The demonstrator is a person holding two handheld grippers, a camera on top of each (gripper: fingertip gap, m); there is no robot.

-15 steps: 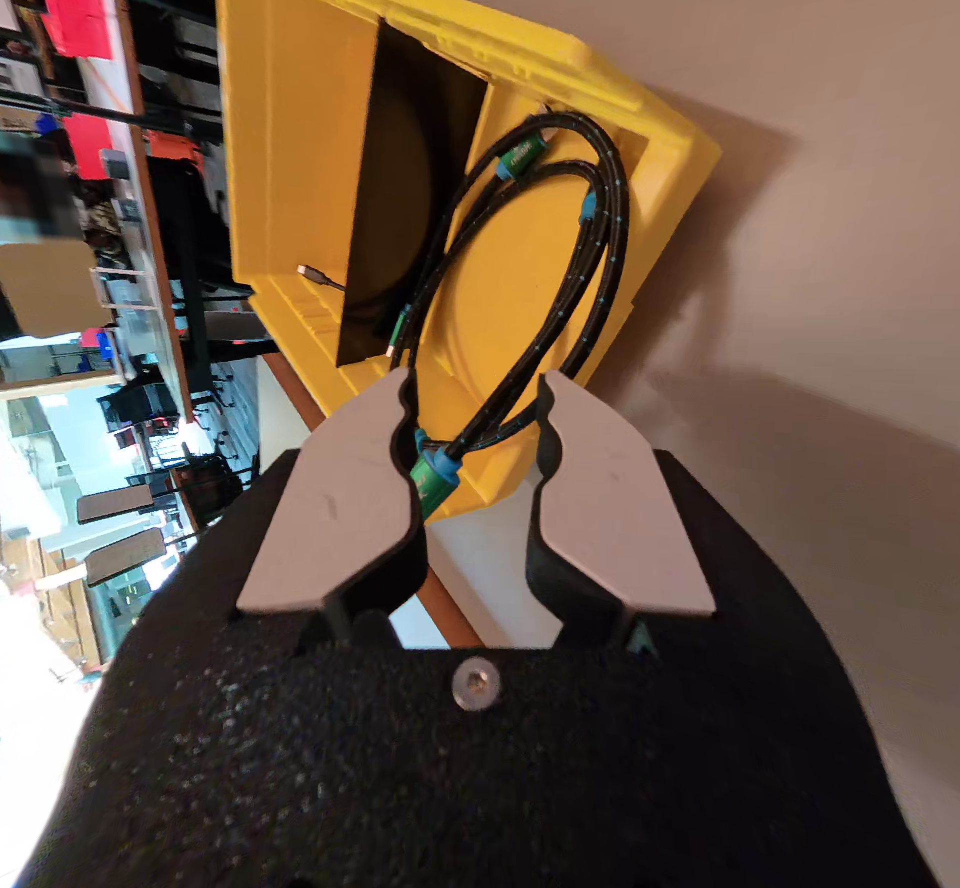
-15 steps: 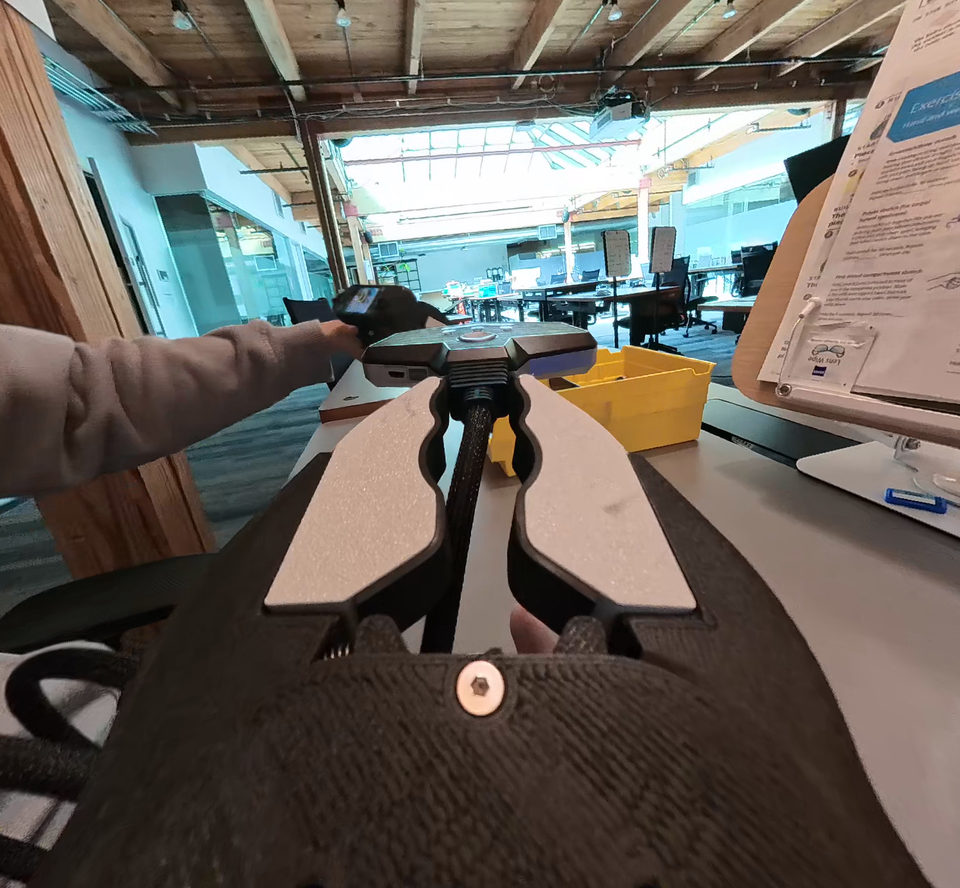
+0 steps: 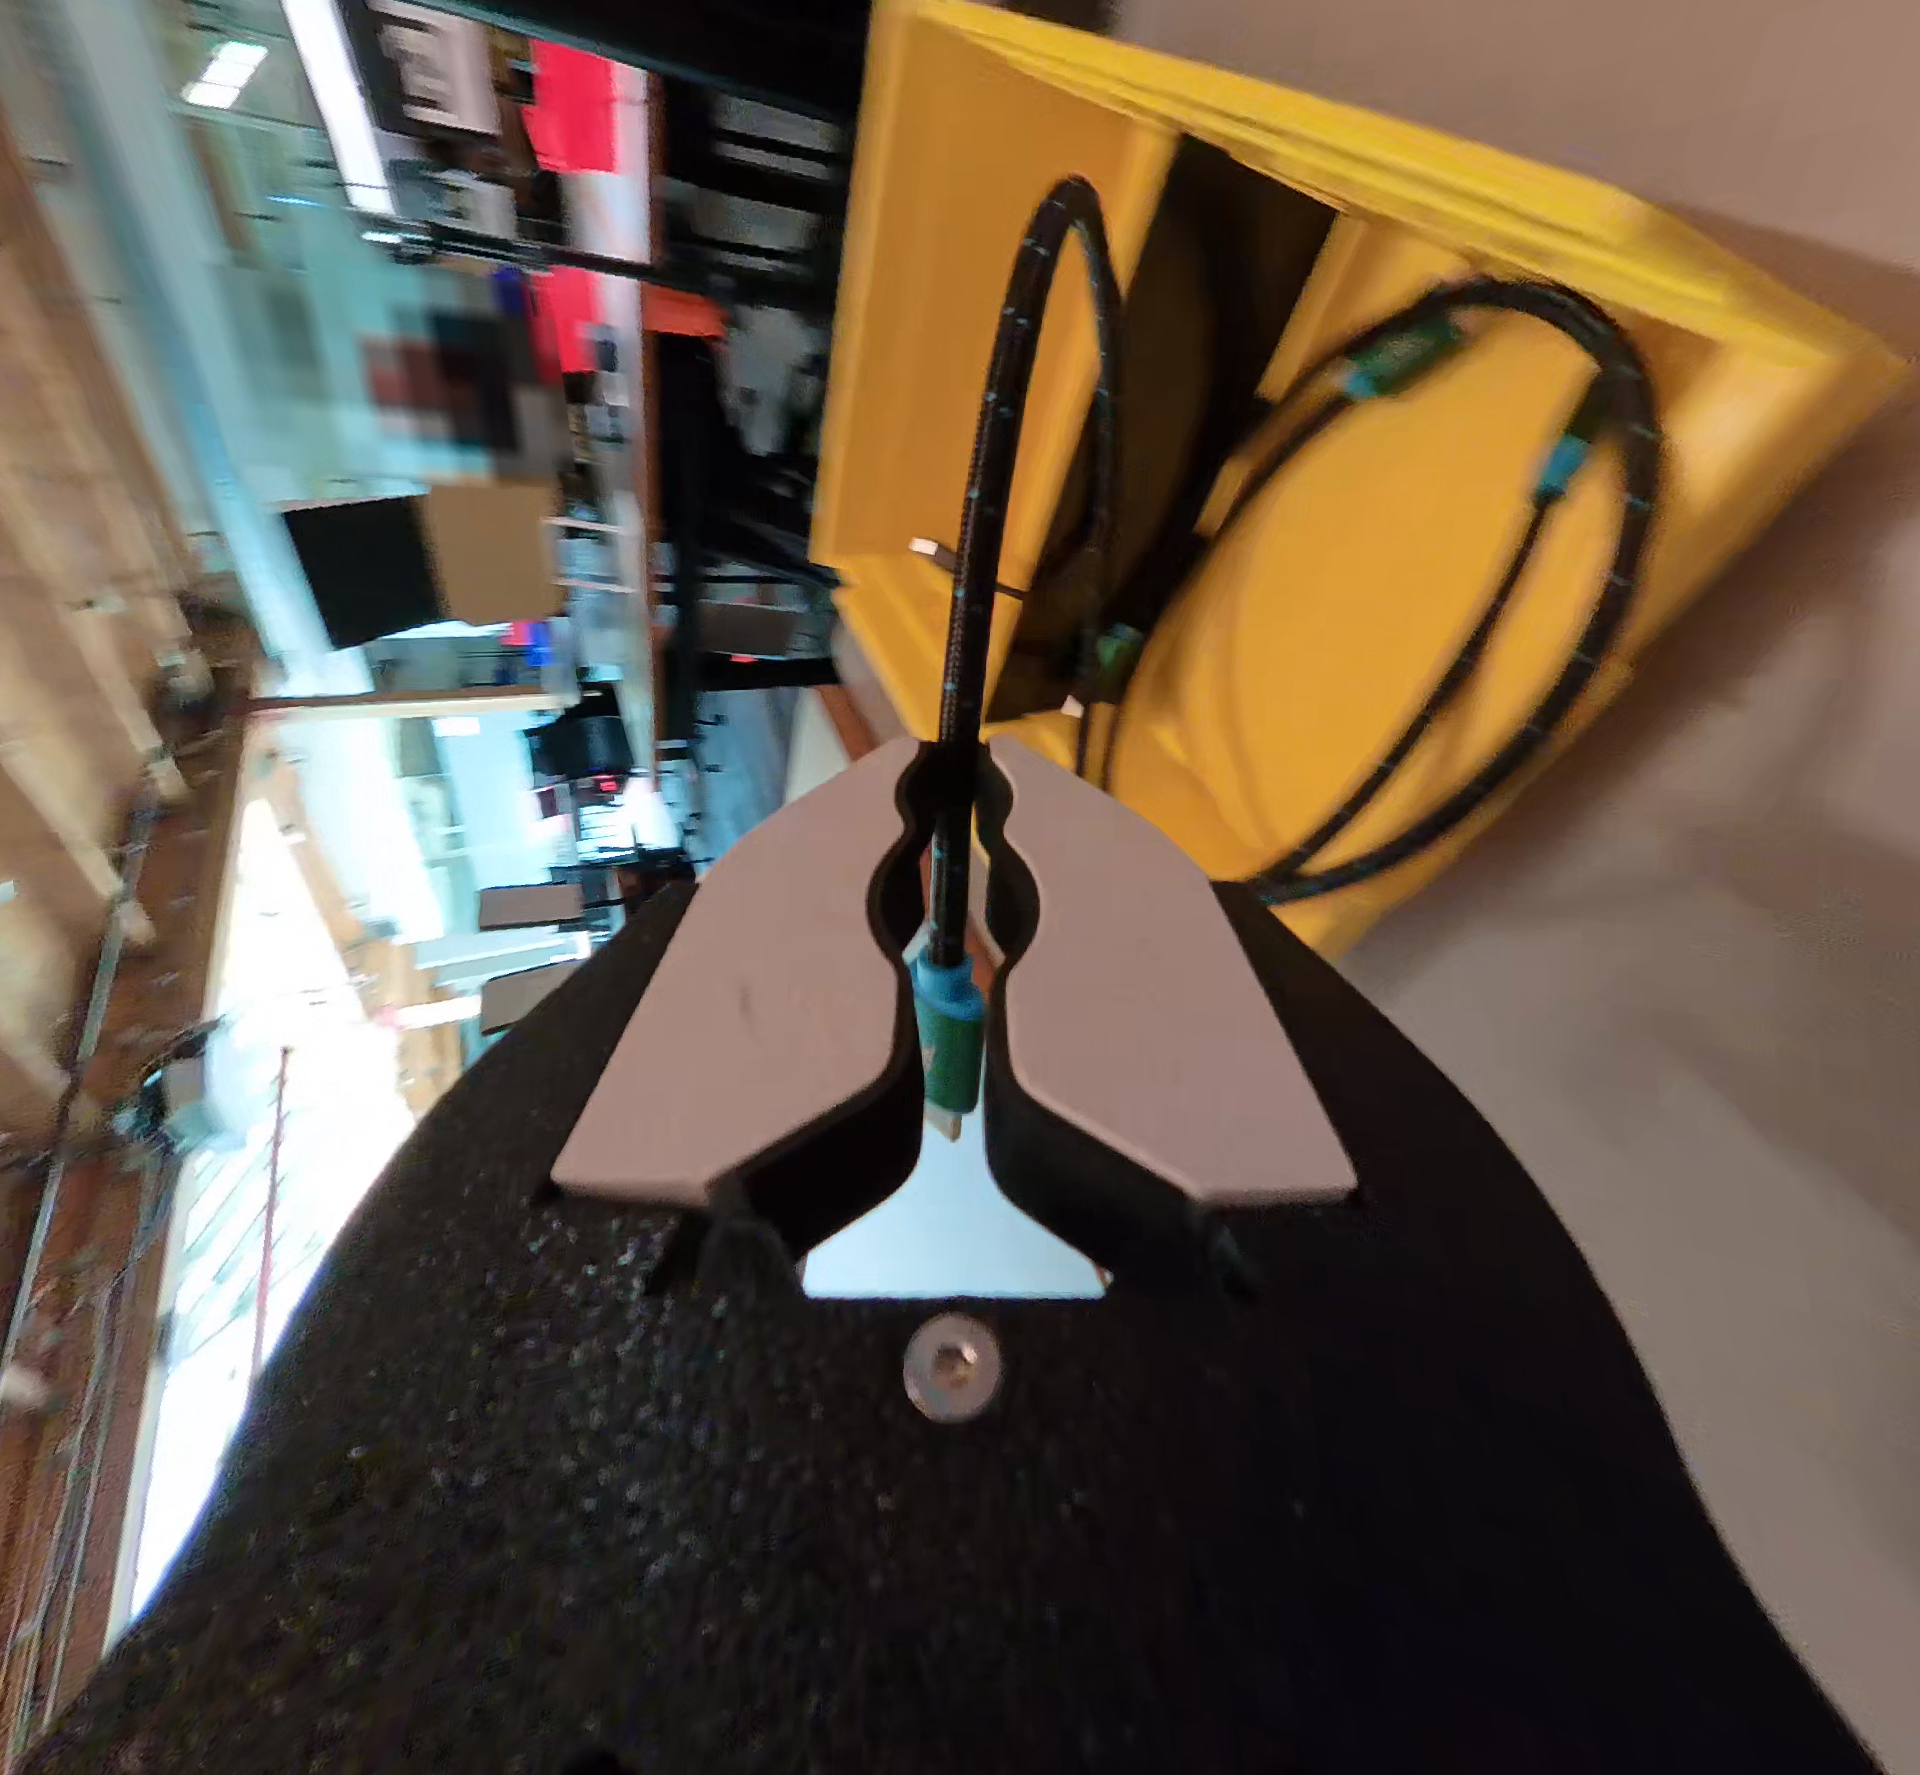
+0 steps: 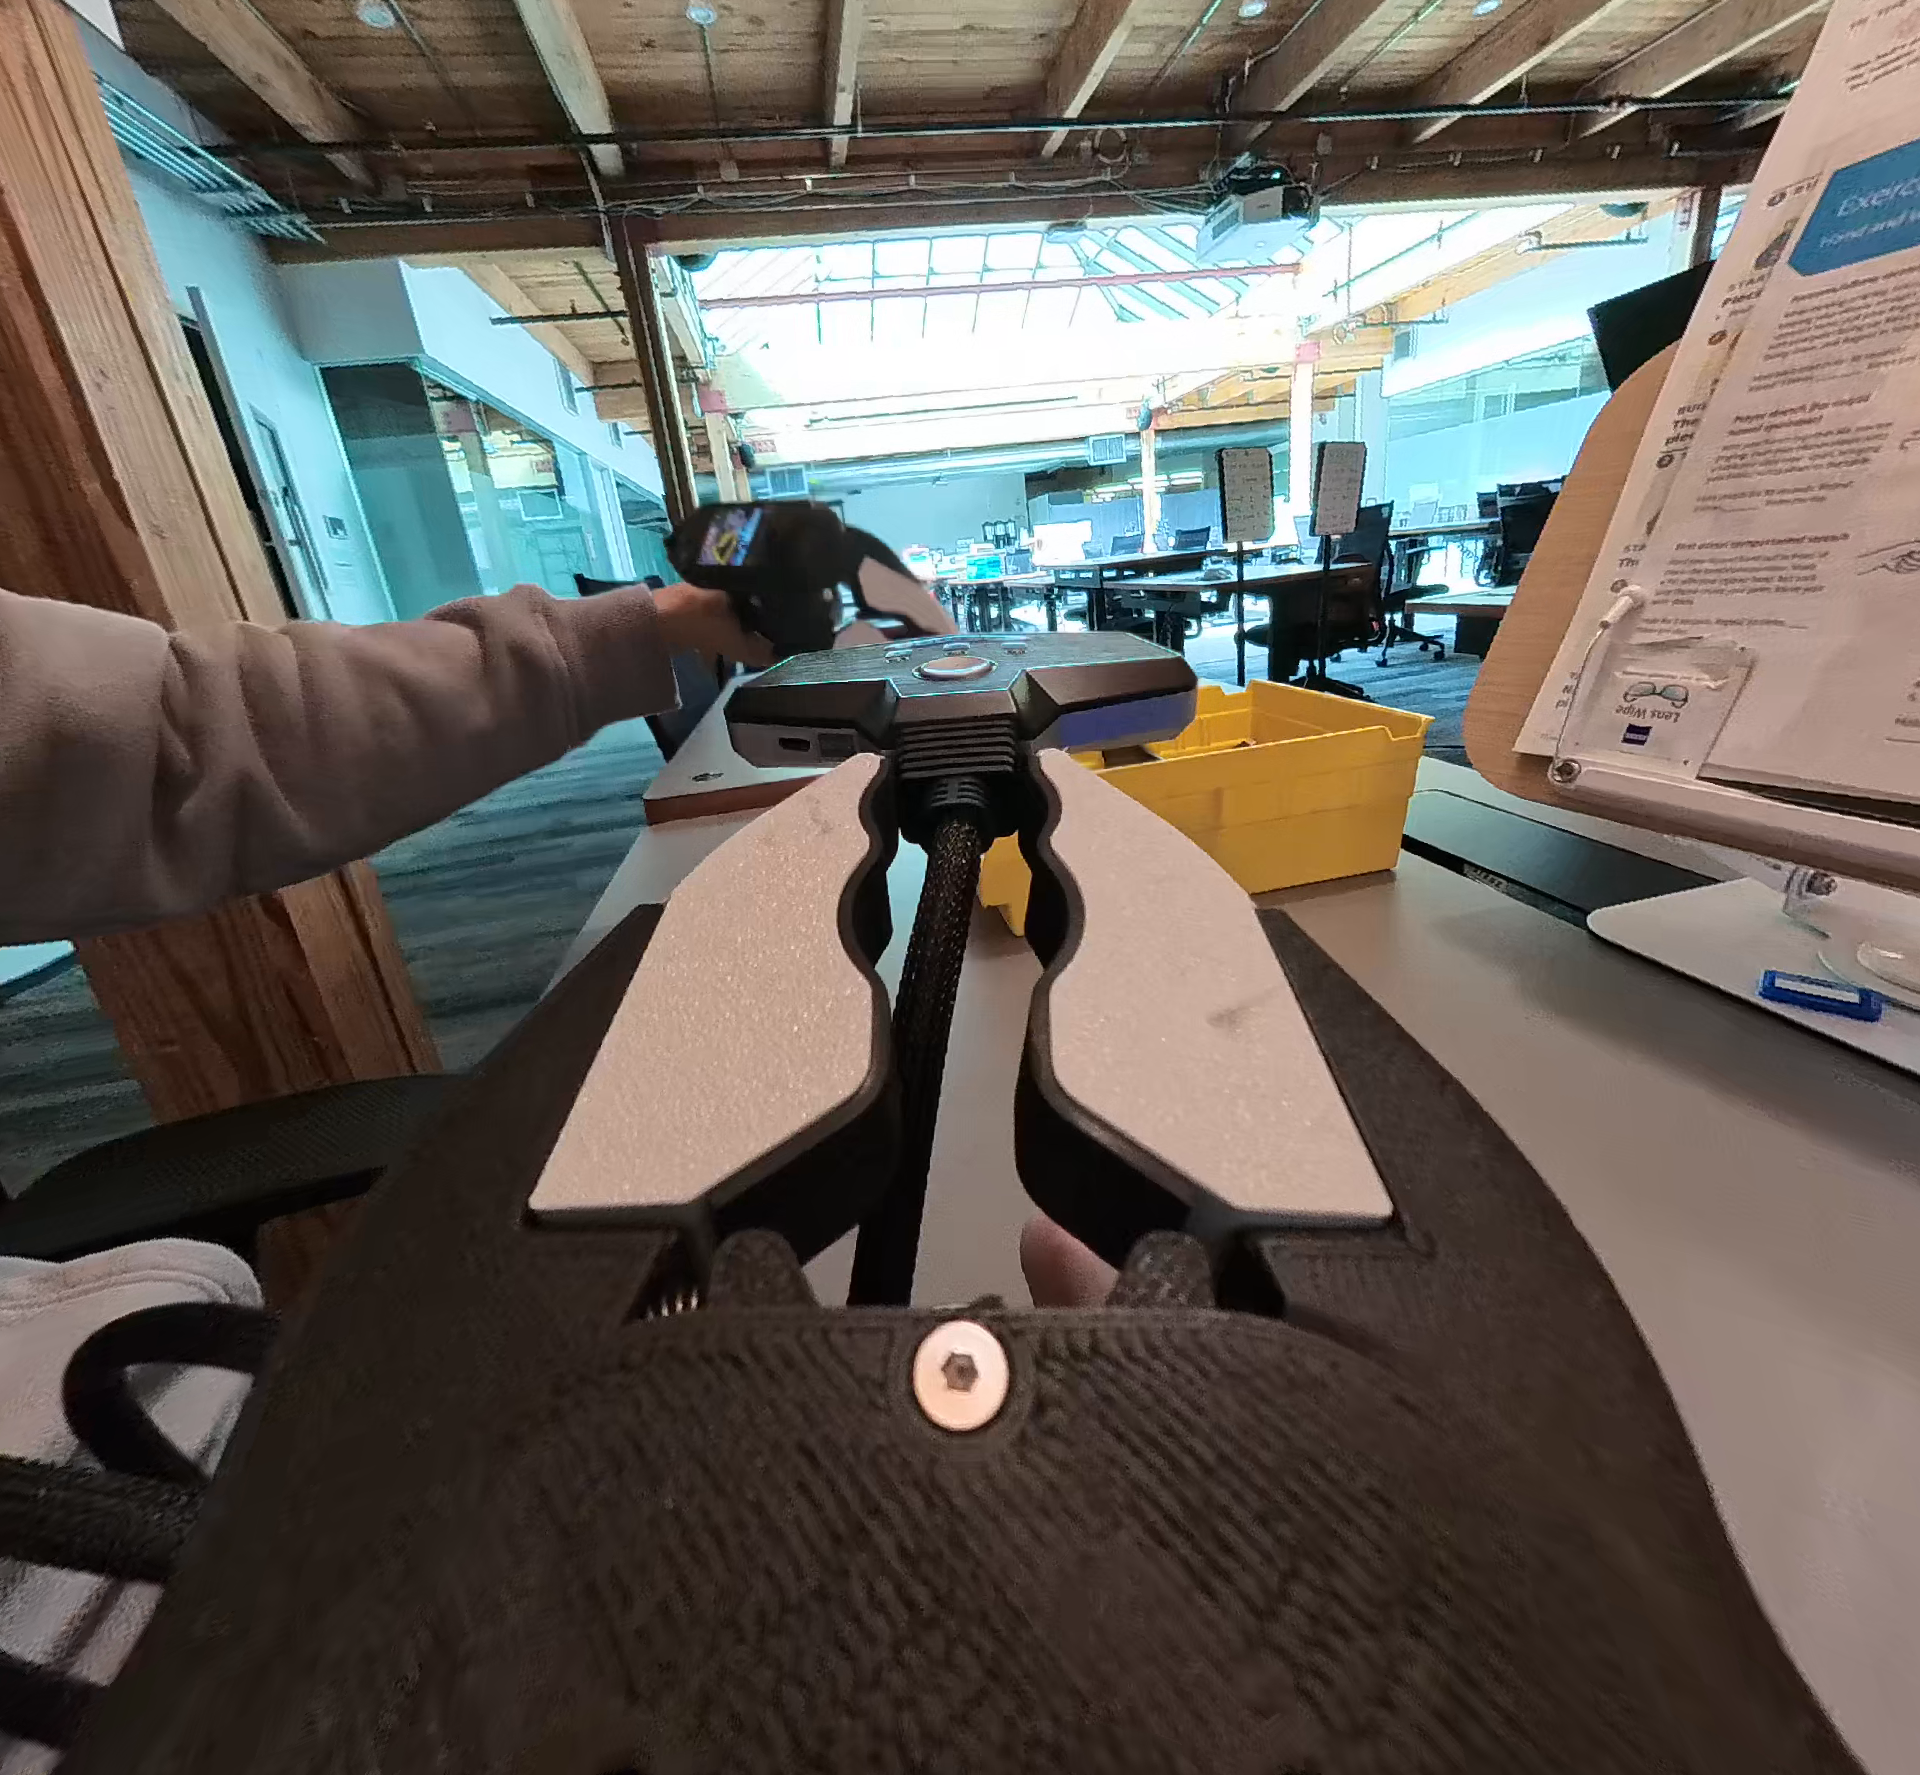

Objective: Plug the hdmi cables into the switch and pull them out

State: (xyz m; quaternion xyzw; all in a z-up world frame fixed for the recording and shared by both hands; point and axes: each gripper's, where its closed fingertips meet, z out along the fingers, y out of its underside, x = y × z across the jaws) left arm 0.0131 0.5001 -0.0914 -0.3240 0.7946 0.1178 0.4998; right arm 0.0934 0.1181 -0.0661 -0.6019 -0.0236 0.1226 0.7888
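In the left wrist view my left gripper (image 3: 951, 759) is shut on a black braided hdmi cable (image 3: 971, 530), just behind its green plug (image 3: 948, 1039), which lies between the fingers and points back at the camera. The cable arcs up and back down into a yellow bin (image 3: 935, 271). A second coiled cable (image 3: 1621, 499) lies in the bin. In the right wrist view my right gripper (image 4: 956, 790) is shut on the black braided lead (image 4: 935, 946) of the black switch (image 4: 966, 686) and holds the switch above the table. The left gripper (image 4: 810, 572) shows beyond the switch.
The yellow bin (image 4: 1299, 790) stands on the grey table behind the switch. A document stand with papers (image 4: 1766, 478) is at the right, with a small blue item (image 4: 1818, 993) on its base. A wooden post (image 4: 104, 478), a grey sleeve (image 4: 312, 738) and a black chair (image 4: 208, 1164) are at the left.
My left gripper has gone from open around the cable end to shut on it, and has lifted that cable up from the bin. The right gripper still holds the switch.
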